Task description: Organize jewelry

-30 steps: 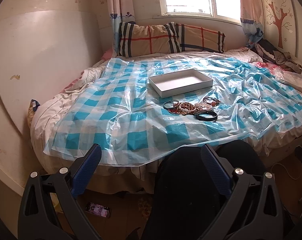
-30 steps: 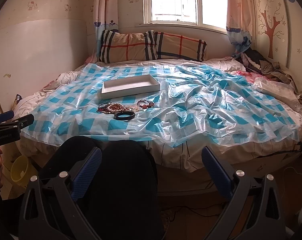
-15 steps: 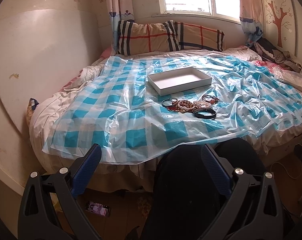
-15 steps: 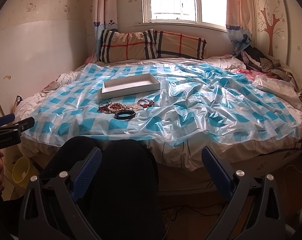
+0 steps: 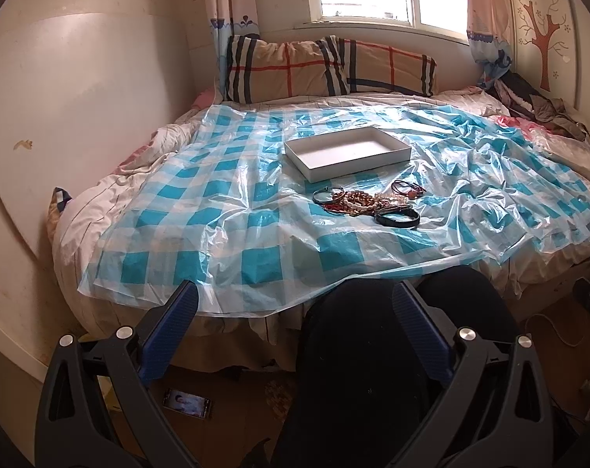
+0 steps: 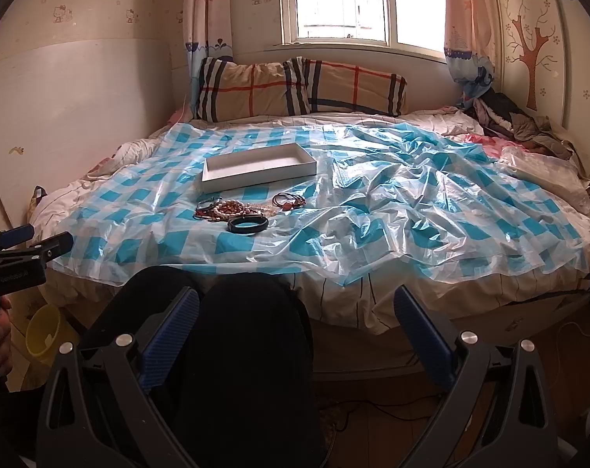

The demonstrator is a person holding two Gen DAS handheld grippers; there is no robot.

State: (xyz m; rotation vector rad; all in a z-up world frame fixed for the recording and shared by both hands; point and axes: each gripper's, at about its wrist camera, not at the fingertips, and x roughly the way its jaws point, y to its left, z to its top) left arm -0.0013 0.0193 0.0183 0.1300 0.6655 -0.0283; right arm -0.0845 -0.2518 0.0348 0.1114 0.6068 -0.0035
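A pile of jewelry [image 5: 367, 202] lies on a blue-checked plastic sheet [image 5: 201, 210] spread over a bed: beaded bracelets, thin cord bangles and a black band [image 5: 397, 218]. Just behind it sits a shallow white box [image 5: 347, 152], with nothing inside. In the right wrist view the same jewelry [image 6: 244, 210] and white box [image 6: 258, 165] appear left of centre. My left gripper [image 5: 295, 316] is open, low over a person's dark-clad knees, well short of the bed. My right gripper [image 6: 295, 316] is open too, equally far back. The left gripper [image 6: 20, 243] shows at the right view's left edge.
Two plaid pillows [image 5: 326, 68] lie at the head of the bed under a window. Clothes [image 6: 517, 121] are heaped at the far right corner. A phone [image 5: 186, 407] lies on the floor, and a yellow tub [image 6: 41, 331] stands by the bed's left corner. The sheet's right half is crumpled.
Both views have shifted slightly, the bed sitting a little higher in frame than a second ago. Nothing on the bed has moved, and both grippers stay open.
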